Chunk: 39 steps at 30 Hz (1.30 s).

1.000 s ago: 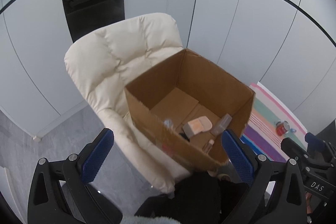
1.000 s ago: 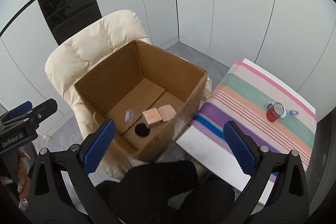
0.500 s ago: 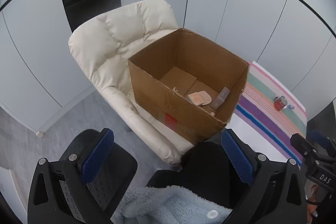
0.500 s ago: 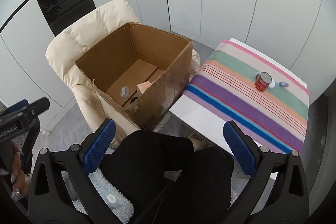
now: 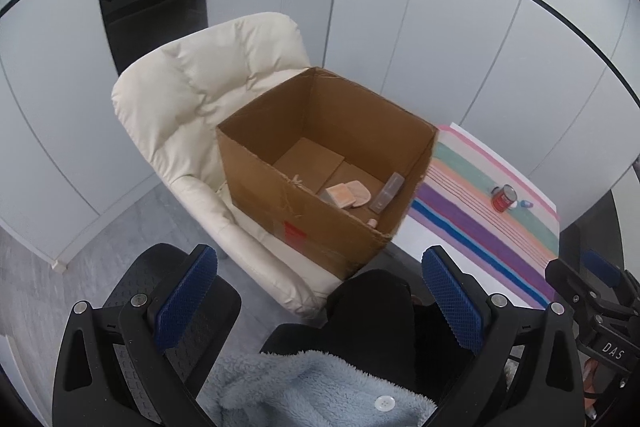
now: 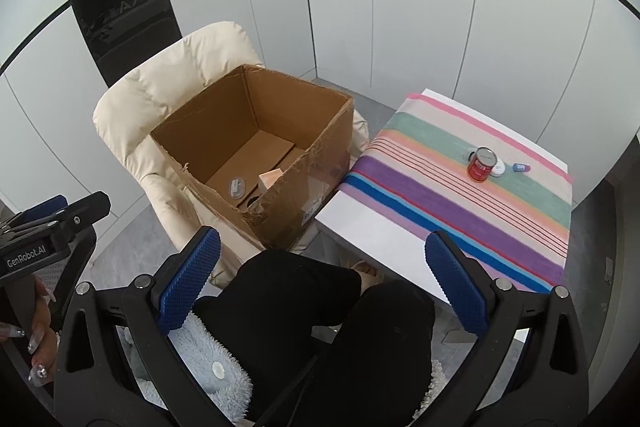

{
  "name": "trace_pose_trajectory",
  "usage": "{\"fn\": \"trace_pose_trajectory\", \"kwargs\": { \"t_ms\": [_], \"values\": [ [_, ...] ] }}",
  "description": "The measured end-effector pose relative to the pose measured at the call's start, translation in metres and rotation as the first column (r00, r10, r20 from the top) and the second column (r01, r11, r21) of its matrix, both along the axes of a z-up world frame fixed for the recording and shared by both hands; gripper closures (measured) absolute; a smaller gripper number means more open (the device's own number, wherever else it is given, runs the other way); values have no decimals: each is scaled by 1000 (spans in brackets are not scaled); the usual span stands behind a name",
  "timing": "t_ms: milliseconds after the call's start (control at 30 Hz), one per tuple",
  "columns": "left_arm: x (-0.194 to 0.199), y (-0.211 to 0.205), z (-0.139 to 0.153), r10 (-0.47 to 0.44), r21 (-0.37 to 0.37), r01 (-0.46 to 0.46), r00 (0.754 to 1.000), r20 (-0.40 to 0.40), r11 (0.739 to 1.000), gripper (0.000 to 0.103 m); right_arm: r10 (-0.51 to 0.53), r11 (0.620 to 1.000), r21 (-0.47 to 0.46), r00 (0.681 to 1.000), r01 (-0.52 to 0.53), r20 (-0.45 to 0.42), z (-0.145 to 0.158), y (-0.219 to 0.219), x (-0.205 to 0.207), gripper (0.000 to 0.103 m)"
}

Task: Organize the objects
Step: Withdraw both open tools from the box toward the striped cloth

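An open cardboard box (image 5: 304, 223) (image 6: 280, 199) rests on a cream padded chair (image 5: 188, 95) (image 6: 132, 99). Inside lie a tan block (image 5: 339, 195), a flat beige pad (image 5: 361, 191), a clear bottle (image 5: 387, 191) and a small grey item (image 6: 237, 187). A red can (image 5: 503, 198) (image 6: 483, 165), a white lid (image 6: 499, 169) and a small blue piece (image 6: 522, 167) stand on the striped table (image 6: 440, 195). My left gripper (image 5: 320, 291) and right gripper (image 6: 320, 267) are both open and empty, held back above the person's lap.
The striped cloth (image 5: 480, 223) covers a white table right of the chair. A person's black-clad knees (image 6: 312, 299) and pale blue fleece (image 5: 312, 387) fill the foreground. A black swivel-chair seat (image 5: 144, 291) is at lower left. White wall panels and a dark column stand behind.
Both grippers have pulled back and upward from the box, so the box looks smaller and the person's lap and fleece come into view. Both stay open and empty.
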<state>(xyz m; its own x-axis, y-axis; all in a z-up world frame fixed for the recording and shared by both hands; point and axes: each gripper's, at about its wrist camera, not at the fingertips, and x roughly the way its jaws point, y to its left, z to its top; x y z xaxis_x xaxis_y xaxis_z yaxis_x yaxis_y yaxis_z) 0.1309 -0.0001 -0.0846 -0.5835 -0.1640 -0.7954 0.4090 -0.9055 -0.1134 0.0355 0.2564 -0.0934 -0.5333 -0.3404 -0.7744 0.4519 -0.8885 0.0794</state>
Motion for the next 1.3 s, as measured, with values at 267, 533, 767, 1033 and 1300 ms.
{"fn": "trace_pose_trajectory", "kwargs": {
  "t_ms": [267,533,767,1033,1300],
  "values": [
    [-21,35,-3,-96,1,96,995,5,995,0,-90,996,-4,996,90,9,-2,36,0,0],
    [-50,87,-10,-232,0,232,973,21,973,0,-254,967,-12,967,255,27,-6,101,-1,0],
    [-65,134,-15,-330,-1,330,944,26,944,0,-397,917,-17,917,398,41,-11,165,8,0],
    [-81,179,-21,-416,0,416,908,45,909,0,-538,842,-12,842,539,46,-18,231,22,0],
    [-103,201,-36,-449,10,450,890,75,893,0,-588,808,0,807,589,62,-32,262,15,0]
  ]
}}
